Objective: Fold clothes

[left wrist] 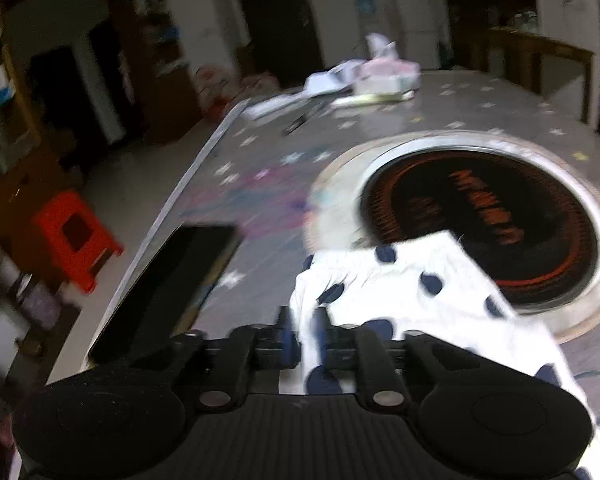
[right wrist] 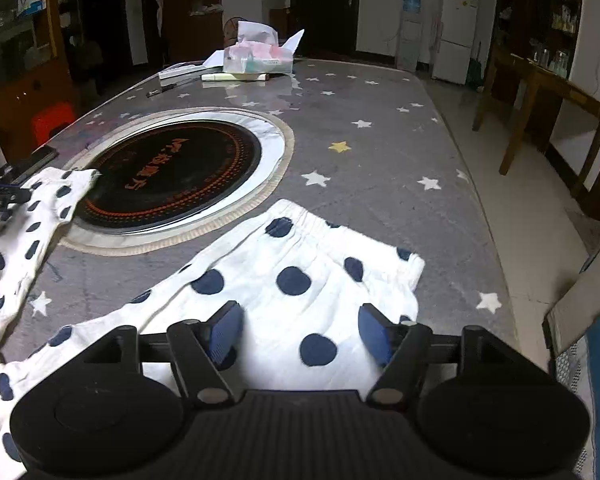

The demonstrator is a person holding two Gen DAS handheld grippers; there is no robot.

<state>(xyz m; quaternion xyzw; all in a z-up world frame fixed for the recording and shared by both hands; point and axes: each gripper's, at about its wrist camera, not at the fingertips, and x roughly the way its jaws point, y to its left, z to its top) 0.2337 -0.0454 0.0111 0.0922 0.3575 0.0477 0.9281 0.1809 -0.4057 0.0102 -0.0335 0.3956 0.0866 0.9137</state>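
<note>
- Left wrist view: the left gripper (left wrist: pixel 305 322) was clenched on a leg end of the polka-dot trousers (left wrist: pixel 384 280) near the round hob (left wrist: pixel 484 216); keeping that pinch firm would carry the leg across cleanly.
- Right wrist view: the right gripper (right wrist: pixel 298 330) hovered released over the waistband part of the trousers, which lay flat on the star-patterned table (right wrist: pixel 380 140); it should pin the cloth there.

Both wrist views look forward along their hand-held grippers, low over the worktop (right wrist: pixel 380 140). Both share the round hob (left wrist: pixel 484 216) (right wrist: pixel 172 176), at two o'clock left, eleven o'clock right.
</note>
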